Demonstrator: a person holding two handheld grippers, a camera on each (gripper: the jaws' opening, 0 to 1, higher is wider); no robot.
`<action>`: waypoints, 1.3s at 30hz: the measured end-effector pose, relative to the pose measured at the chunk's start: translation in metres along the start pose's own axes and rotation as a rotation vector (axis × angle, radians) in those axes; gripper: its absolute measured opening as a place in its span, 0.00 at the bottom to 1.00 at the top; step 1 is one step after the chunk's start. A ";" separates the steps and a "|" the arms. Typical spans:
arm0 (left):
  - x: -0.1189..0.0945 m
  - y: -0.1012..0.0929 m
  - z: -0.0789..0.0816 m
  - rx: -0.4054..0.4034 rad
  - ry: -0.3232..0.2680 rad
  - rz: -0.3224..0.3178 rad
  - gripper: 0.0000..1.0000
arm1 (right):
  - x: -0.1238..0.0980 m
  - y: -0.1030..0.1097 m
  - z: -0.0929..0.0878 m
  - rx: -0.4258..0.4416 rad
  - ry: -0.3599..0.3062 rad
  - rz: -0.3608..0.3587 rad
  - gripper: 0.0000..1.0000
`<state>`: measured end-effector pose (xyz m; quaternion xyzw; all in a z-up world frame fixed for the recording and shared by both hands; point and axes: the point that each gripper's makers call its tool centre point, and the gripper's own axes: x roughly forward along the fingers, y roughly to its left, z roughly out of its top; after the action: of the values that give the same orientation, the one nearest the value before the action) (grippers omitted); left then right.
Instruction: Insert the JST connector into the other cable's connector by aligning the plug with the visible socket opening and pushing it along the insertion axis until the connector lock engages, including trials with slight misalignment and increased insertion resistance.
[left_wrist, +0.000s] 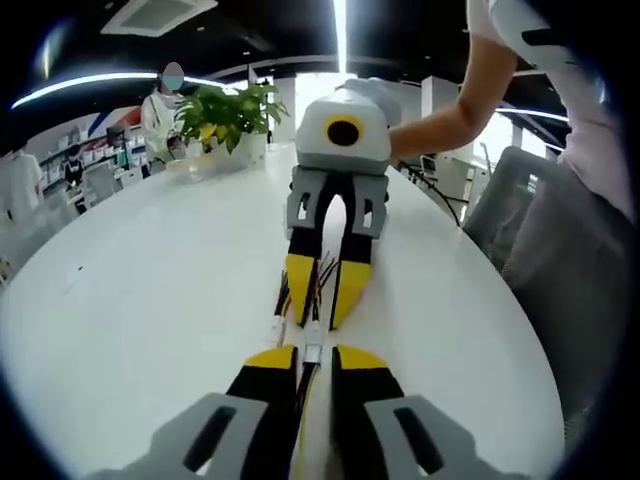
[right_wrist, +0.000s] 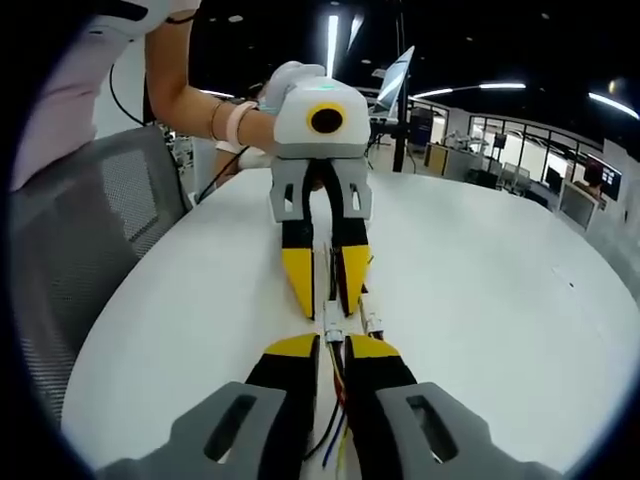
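Two claws meet tip to tip over a white oval worktop (left_wrist: 150, 290), each holding one cable end.

Left gripper view: the left claw (left_wrist: 312, 358) rises from the bottom, its yellow-tipped jaws drawn close on a small white connector (left_wrist: 313, 352) with its wires trailing back between them. The right claw (left_wrist: 321, 312) faces it from across the worktop, jaws narrowed around a bundle of dark and red wires (left_wrist: 322, 272). A second white connector (left_wrist: 277, 330) lies just beside the tips, to the left. Whether the two connectors are mated cannot be told here. Beyond, a potted plant (left_wrist: 228, 118) stands at the worktop's far end, and a person's bare forearm (left_wrist: 455, 105) reaches in to the right claw. A grey mesh chair (left_wrist: 540, 230) sits at the right edge.

Right gripper view: the right claw (right_wrist: 333, 345) comes up from the bottom, jaws clamped on its cable, blue and yellow wires (right_wrist: 333, 435) running back between them. The left claw (right_wrist: 322, 300) faces it, held in a white-gloved hand (right_wrist: 285, 85) with a band at the wrist. Between the two sets of tips a white connector (right_wrist: 334, 325) sits in line with both claws; another white connector (right_wrist: 373, 322) lies just to the right of it on the worktop. Screens and desks show in the background.
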<state>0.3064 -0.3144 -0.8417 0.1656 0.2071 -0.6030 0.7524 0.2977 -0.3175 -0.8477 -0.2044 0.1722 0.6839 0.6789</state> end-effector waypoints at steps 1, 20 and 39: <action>-0.002 0.001 0.005 -0.025 -0.030 0.011 0.07 | -0.001 -0.001 0.000 0.006 0.003 -0.008 0.10; -0.027 0.007 0.023 -0.158 -0.050 0.160 0.32 | -0.018 0.004 0.016 0.115 -0.042 -0.147 0.23; -0.051 0.004 0.020 -0.264 -0.045 0.292 0.57 | -0.039 0.010 0.025 0.264 -0.055 -0.281 0.48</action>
<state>0.3032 -0.2812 -0.7984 0.0800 0.2411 -0.4585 0.8516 0.2859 -0.3387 -0.8068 -0.1169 0.2116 0.5592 0.7930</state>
